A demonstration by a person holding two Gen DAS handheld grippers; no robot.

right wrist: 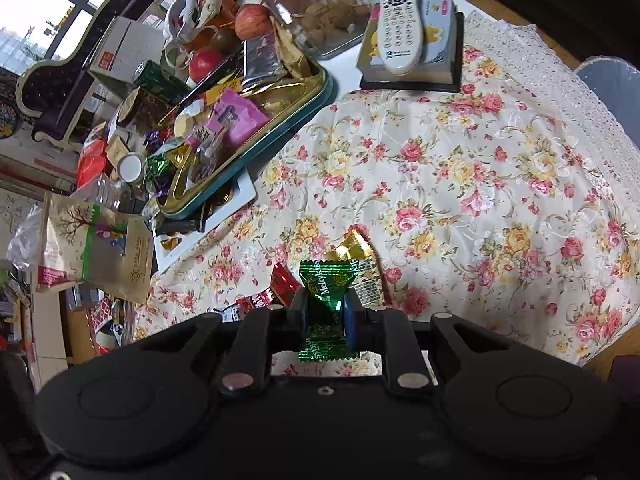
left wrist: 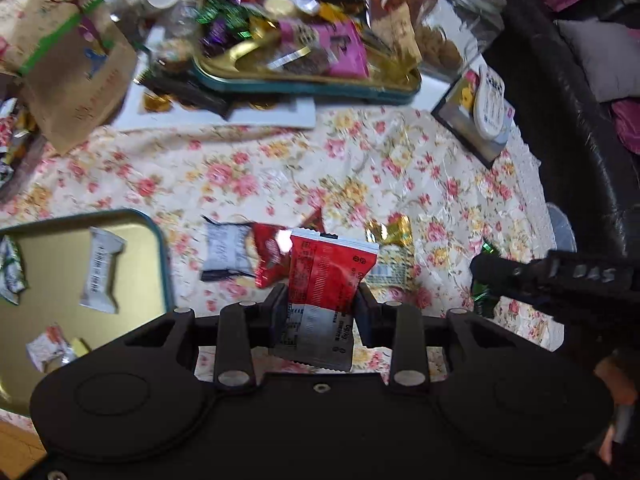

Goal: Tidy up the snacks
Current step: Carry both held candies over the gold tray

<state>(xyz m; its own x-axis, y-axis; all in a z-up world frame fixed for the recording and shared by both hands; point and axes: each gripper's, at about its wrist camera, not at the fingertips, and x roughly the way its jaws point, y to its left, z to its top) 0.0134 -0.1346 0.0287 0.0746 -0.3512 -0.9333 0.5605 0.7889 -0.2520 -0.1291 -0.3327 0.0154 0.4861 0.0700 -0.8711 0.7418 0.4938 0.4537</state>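
Left wrist view: the left hand-held gripper [left wrist: 323, 312], at lower centre of the frame, was clamped on a red snack packet [left wrist: 326, 292], its fingers pressing the packet's two sides and holding it upright above the floral cloth [left wrist: 360, 168] covering the desk. Just behind it on the cloth lay a white-and-black packet [left wrist: 226, 252], a small red packet [left wrist: 270, 256] and a gold-wrapped packet [left wrist: 390, 248], close together. At lower left sat an open gold tin tray [left wrist: 132, 236] with a teal rim, holding a white bar wrapper [left wrist: 100, 270] and other small wrapped pieces. At upper centre a second teal-rimmed tray [left wrist: 312, 88] was heaped with mixed sweets, a pink packet [left wrist: 340, 48] among them; a glass jar [left wrist: 460, 20] of biscuits stood to its right and a brown paper bag [left wrist: 80, 76] lay at upper left. The right hand-held gripper [left wrist: 492, 276] entered from the right edge; its grip could not be made out in this view.

Right wrist view: the right hand-held gripper [right wrist: 326, 312], lower centre, was closed on a green foil candy [right wrist: 324, 300], the wrapper pinched between the two blue pads [right wrist: 352, 316]. The gold-wrapped packet [right wrist: 360, 264] lay just behind it, with the small red packet [right wrist: 280, 284] to its left. The heaped tray [right wrist: 280, 128] occupied the upper left, the glass jar [right wrist: 316, 8] the top centre, and a white remote control [right wrist: 400, 28] rested on a box [right wrist: 436, 40] at upper right. The brown paper bag [right wrist: 100, 244] lay at the left edge.
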